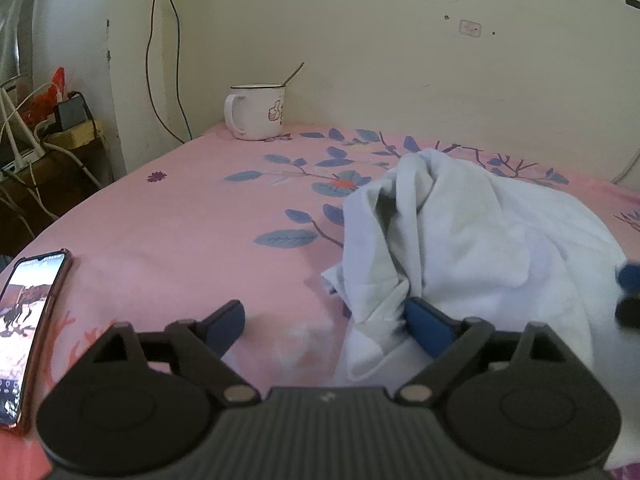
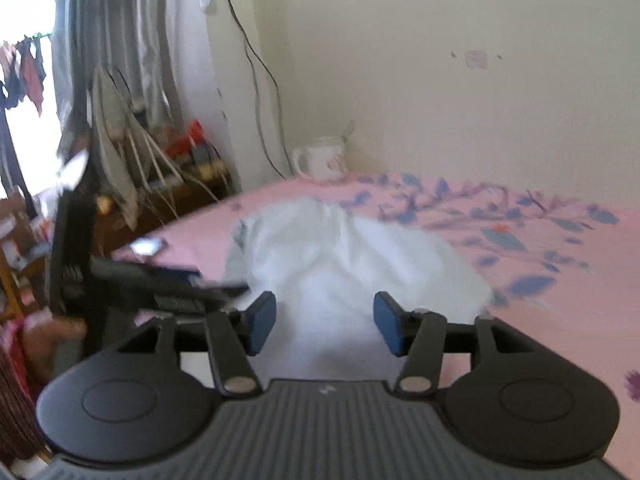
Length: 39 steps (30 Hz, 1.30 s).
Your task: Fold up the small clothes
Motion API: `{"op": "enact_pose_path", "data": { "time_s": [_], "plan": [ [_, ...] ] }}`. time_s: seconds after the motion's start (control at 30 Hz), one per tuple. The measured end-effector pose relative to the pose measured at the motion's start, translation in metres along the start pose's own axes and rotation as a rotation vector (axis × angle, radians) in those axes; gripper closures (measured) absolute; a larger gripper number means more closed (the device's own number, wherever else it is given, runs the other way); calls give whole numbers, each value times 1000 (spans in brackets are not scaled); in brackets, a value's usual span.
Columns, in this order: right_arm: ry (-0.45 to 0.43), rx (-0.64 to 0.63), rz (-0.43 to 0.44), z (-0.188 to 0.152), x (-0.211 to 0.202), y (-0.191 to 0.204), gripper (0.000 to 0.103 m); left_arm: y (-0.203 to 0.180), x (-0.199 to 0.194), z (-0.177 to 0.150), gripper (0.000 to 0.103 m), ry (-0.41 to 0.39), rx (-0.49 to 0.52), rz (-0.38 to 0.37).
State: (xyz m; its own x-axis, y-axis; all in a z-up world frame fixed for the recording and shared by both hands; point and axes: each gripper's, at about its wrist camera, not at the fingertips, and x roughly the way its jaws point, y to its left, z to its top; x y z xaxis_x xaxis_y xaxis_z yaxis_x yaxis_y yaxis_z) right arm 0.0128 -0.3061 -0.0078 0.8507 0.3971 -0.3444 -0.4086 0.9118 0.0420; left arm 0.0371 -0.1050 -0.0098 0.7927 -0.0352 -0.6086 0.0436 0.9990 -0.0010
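Observation:
A crumpled white garment (image 1: 472, 240) lies in a heap on the pink flowered bedsheet (image 1: 200, 216). My left gripper (image 1: 324, 324) is open at the garment's near left edge; its right pad touches the cloth and its left pad is over bare sheet. My right gripper (image 2: 324, 324) is open just above the near side of the same garment (image 2: 352, 264), holding nothing. The left gripper's body also shows at the left of the right wrist view (image 2: 132, 280), and the right gripper's blue tip at the right edge of the left wrist view (image 1: 630, 292).
A phone (image 1: 28, 328) with a lit screen lies on the sheet at the near left. A white mug (image 1: 256, 112) with a spoon stands in the far corner by the wall. A cluttered side table (image 1: 60, 140) with cables stands left of the bed.

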Motion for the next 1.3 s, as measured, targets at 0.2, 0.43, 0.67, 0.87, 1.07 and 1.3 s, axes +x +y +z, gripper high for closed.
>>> {"op": "enact_pose_path", "data": {
  "time_s": [0.2,0.43,0.67,0.87,1.07,1.3],
  "plan": [
    [51,-107,-9,-15,14,13,22,-1,1,0,7,5,-2,17],
    [76,-141,-9,-17,16,17,6,4,4,2,0,27,-34,17],
    [78,-109,20,-19,11,13,6,10,6,2,0,36,-51,8],
    [89,-56,55,-18,12,5,6,9,7,3,0,44,-47,6],
    [80,-26,80,-18,11,0,6,8,7,3,0,52,-44,7],
    [77,-14,95,-18,10,-5,6,8,5,1,0,45,-57,5]
  ]
}}
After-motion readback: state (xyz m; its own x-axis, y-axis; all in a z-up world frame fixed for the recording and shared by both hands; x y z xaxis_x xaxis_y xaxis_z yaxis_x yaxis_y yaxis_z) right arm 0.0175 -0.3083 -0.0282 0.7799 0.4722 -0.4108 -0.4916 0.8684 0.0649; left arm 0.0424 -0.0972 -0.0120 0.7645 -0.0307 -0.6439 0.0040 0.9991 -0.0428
